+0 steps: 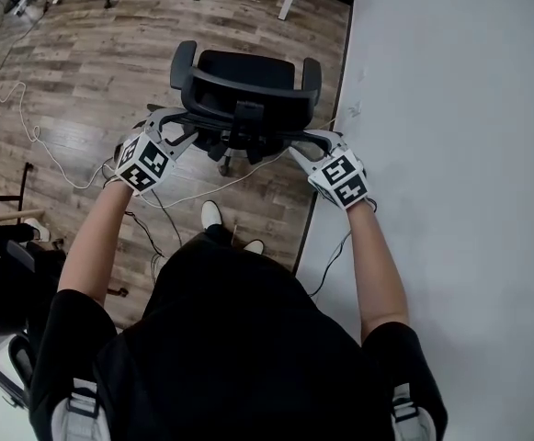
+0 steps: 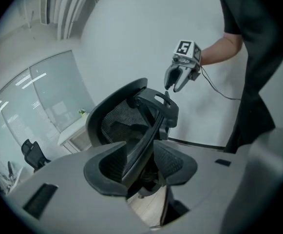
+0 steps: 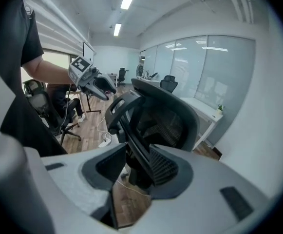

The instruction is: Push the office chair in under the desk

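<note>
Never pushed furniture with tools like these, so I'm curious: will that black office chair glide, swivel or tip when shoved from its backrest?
The office chair will probably glide: smooth wood floor, though its wheels are hidden. Pushed high on the backrest, it might rock slightly. With left gripper and right gripper straddling its bar, swivelling seems unlikely.

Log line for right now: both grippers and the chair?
left gripper: open, backrest frame between jaws | right gripper: open, same frame between jaws | office chair: upright on wood floor, ungripped
</note>
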### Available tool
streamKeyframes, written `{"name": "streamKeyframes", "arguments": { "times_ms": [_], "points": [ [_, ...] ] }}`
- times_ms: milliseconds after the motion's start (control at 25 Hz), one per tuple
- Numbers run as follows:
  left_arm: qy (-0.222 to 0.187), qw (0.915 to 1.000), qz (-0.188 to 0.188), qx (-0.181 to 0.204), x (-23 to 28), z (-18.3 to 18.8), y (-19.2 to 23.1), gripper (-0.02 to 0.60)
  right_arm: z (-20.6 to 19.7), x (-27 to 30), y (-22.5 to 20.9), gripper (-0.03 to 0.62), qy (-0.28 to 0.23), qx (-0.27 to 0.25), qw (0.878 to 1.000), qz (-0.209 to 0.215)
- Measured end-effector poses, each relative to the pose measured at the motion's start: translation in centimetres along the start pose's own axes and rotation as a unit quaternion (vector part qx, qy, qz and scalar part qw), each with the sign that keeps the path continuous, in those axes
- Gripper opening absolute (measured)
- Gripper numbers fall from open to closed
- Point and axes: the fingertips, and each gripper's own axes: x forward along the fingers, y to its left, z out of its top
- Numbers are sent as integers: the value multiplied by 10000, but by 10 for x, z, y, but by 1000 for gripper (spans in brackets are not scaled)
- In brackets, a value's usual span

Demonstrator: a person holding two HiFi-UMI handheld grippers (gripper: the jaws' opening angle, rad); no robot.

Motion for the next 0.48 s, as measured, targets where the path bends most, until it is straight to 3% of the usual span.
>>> {"name": "streamKeyframes", "arguments": {
  "times_ms": [200,480],
  "points": [
    [476,9963,-297,644,13,-13,0,183,-10,11,-10,164,522,-444,9977,14],
    [1173,9793,-903,1381,35,-32,-6,195,-31,35,-20,175,1419,-1336,9806,189]
  ]
}}
